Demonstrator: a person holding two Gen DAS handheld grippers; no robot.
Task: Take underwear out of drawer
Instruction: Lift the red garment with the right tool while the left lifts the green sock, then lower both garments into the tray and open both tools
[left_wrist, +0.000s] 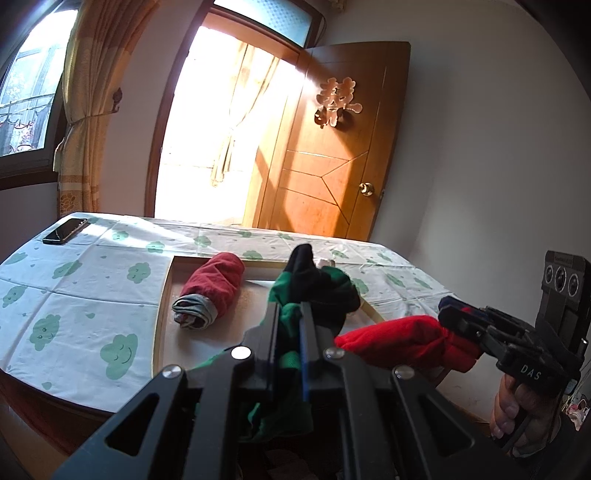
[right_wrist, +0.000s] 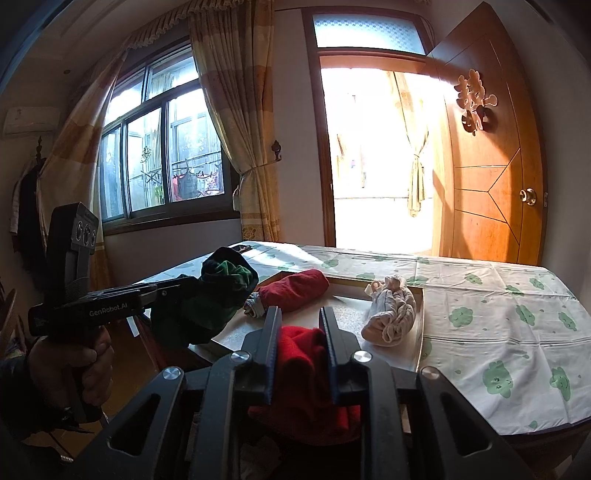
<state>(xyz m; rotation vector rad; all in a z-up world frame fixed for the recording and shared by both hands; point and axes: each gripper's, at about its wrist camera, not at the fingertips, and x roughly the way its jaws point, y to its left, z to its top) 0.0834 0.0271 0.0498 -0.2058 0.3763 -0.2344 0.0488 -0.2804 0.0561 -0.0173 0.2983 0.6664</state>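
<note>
Both hand-held grippers are closed on underwear: left (left_wrist: 290, 314) pinches a green-black piece (left_wrist: 317, 288), right (right_wrist: 298, 332) a red piece (right_wrist: 295, 347). Two rolled pieces, dark red (right_wrist: 295, 290) and grey (right_wrist: 391, 314), lie in the drawer (right_wrist: 419, 332).

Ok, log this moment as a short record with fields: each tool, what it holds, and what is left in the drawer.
left tool: shut on green and black underwear
right tool: shut on red underwear
drawer: lies on the table, open top
left in drawer: dark red roll, beige roll
also on table: phone
</note>
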